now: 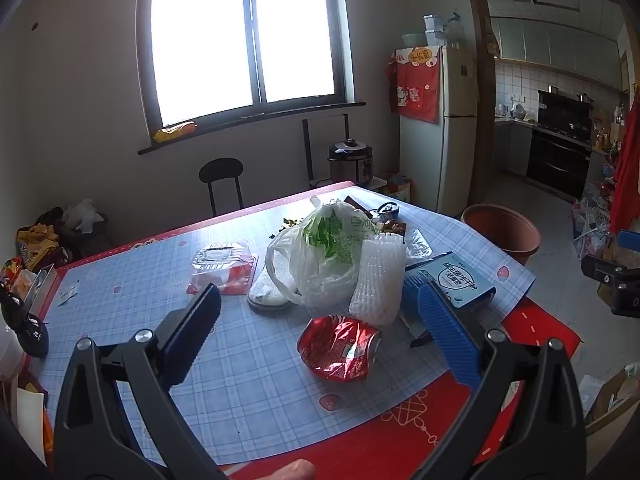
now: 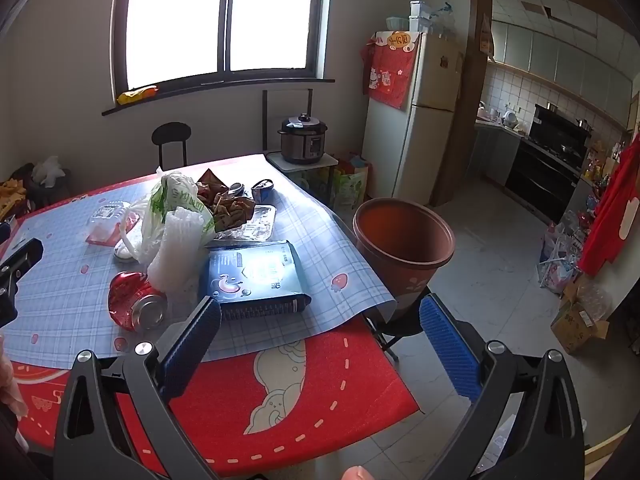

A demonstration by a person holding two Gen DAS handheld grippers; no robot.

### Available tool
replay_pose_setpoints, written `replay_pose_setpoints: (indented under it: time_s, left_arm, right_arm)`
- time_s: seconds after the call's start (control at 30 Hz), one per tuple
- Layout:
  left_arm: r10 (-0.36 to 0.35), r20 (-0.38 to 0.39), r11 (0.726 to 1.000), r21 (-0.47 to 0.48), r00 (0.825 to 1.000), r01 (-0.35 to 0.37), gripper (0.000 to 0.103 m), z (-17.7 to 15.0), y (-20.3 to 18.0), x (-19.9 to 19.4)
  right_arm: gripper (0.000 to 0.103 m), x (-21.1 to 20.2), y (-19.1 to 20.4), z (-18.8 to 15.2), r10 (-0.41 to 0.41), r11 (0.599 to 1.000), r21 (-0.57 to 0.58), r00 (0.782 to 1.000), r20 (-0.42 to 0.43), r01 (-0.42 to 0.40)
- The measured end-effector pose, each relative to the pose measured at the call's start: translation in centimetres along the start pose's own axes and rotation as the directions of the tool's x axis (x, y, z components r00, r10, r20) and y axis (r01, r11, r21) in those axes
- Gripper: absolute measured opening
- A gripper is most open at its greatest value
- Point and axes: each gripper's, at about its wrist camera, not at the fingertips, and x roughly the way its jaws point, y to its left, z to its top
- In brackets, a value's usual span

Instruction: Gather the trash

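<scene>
Our left gripper hangs above the table with its two blue-padded fingers spread wide and nothing between them; the right gripper is spread just as wide and grips nothing, over the table's near right corner.

We count one crushed red can lying on its side on the checked cloth, framed between the left gripper's fingers but not touched by them. Just behind it sits one piece of white foam netting, leaning against one white plastic bag with green printing. Right of the netting lies one blue carton, flat on the cloth. Left of the bag we see one clear plastic box with a red base. Behind the bag the right wrist view shows one foil tray with brown scraps heaped by it, and two small round tins near the far edge.

One terracotta-coloured bucket stands off the table's right side, well apart from the trash, its mouth open upward.
</scene>
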Motion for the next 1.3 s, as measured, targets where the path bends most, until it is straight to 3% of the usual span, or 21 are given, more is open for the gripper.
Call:
replay_pose_setpoints:
  time_s: [1.3]
  left_arm:
    - [0.007, -0.002, 1.0, 0.002, 1.0, -0.007, 0.098, 0.09, 0.28, -0.06]
  right_arm:
    - [0.098, 0.47, -0.01, 0.06, -0.001, 1.0, 0.007, 1.0, 0.0, 0.001]
